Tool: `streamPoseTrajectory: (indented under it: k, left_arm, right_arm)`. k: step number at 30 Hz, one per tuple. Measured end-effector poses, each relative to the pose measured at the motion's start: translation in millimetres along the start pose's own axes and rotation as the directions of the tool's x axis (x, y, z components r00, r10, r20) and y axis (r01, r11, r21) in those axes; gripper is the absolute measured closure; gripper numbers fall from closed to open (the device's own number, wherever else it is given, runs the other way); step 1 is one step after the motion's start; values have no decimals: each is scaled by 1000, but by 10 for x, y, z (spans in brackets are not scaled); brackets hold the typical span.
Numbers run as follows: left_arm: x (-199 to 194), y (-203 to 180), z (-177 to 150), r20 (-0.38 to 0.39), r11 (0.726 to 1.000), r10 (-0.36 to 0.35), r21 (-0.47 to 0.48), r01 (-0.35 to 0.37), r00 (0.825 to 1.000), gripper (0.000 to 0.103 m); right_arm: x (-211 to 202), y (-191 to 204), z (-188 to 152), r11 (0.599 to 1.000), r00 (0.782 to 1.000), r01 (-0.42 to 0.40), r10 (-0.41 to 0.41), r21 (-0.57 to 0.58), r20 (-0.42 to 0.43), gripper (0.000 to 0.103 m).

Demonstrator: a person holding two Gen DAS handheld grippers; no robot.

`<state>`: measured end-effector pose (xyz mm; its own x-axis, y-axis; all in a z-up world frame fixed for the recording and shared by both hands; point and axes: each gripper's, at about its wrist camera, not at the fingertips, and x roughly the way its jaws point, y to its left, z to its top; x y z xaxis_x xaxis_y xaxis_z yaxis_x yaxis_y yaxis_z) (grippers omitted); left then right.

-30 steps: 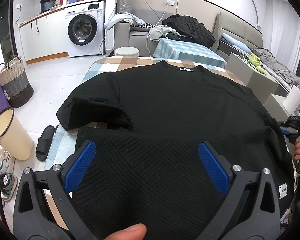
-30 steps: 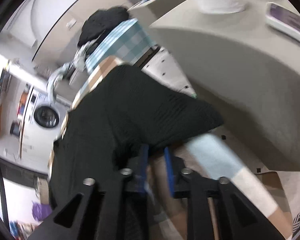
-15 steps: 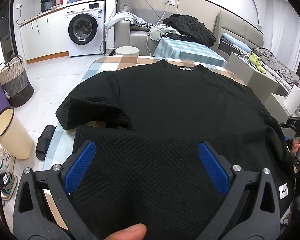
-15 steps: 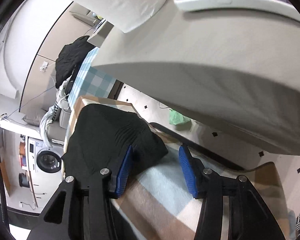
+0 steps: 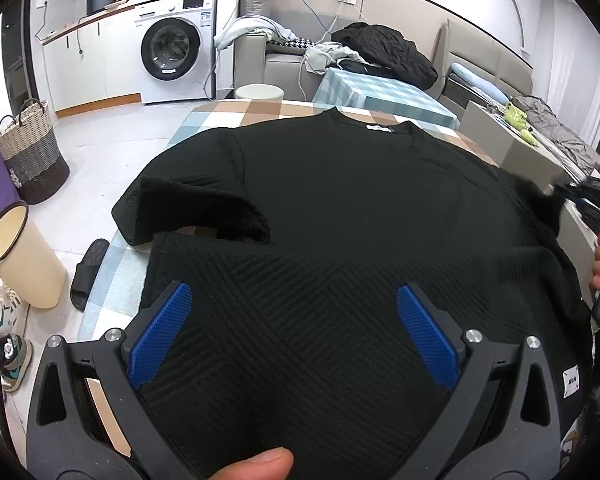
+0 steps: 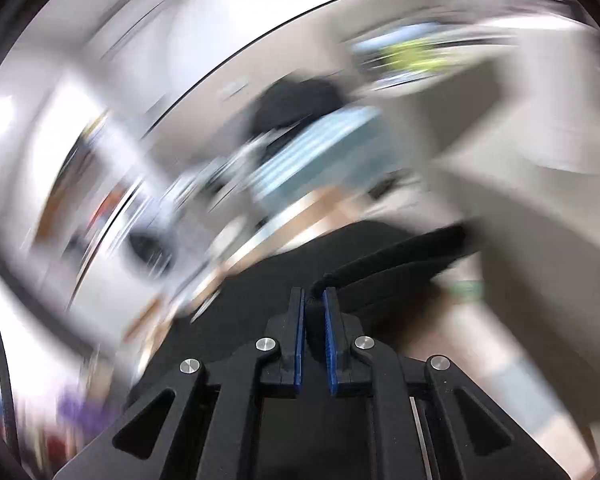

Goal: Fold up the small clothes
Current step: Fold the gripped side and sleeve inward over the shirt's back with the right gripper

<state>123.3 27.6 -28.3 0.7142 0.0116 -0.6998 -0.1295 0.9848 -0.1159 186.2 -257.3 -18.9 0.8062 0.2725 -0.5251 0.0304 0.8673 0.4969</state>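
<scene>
A black short-sleeved top (image 5: pixel 340 216) with a raised chevron-textured knit is lying spread face up across the checked cloth of the desk (image 5: pixel 236 110), neckline at the far end and hem at the near end. A small white label is showing inside its collar, and another white tag is sitting near the hem on the right side. The left sleeve is lying bent, its cuff curling up just beside the body. The right sleeve (image 6: pixel 396 264) is lifting off the desk, its edge pinched and its fabric stretching away from the body.
</scene>
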Motion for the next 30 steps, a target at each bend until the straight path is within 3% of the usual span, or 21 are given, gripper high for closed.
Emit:
streamPoseTrajectory:
  k: [2, 4, 7, 9, 12, 17, 23, 25, 27, 28, 30]
  left_arm:
    - [0, -20, -1, 2, 1000, -5, 11, 5, 1000, 1]
    - [8, -24, -3, 2, 1000, -1, 18, 1, 1000, 1]
    - [16, -23, -7, -2, 1000, -3, 16, 3, 1000, 1]
    - [9, -17, -1, -3, 1000, -4, 17, 4, 1000, 1]
    - [9, -15, -5, -3, 1000, -6, 14, 6, 1000, 1]
    - [30, -14, 16, 0, 1000, -25, 10, 25, 1000, 1]
    - [92, 21, 37, -5, 998, -57, 7, 57, 998, 1]
    - [111, 44, 37, -6, 998, -63, 3, 63, 998, 1]
    - [127, 74, 35, -6, 998, -63, 0, 63, 998, 1]
    - [133, 86, 36, -6, 998, -64, -2, 64, 998, 1]
    - [149, 108, 39, -6, 998, -63, -11, 63, 998, 1]
  right_arm:
    - [205, 218, -164, 995, 993, -51, 41, -90, -113, 94]
    - [355, 257, -290, 992, 979, -46, 21, -118, -204, 94]
    - [443, 150, -379, 997, 962, 1, -23, -81, -271, 80]
    - [375, 0, -360, 999, 968, 41, -48, -32, -245, 62]
    - [222, -198, -295, 996, 979, 77, -66, 52, -194, 60]
    - [153, -422, -87, 967, 977, 200, -185, 159, -106, 56]
    - [453, -633, 128, 933, 977, 209, -186, 292, -104, 57]
    - [528, -635, 177, 930, 976, 217, -198, 296, -93, 60]
    - [565, -634, 236, 943, 980, 197, -191, 269, -48, 93]
    - [574, -637, 250, 940, 982, 191, -186, 282, -44, 97]
    - [584, -547, 282, 956, 998, 68, -66, 284, -17, 97]
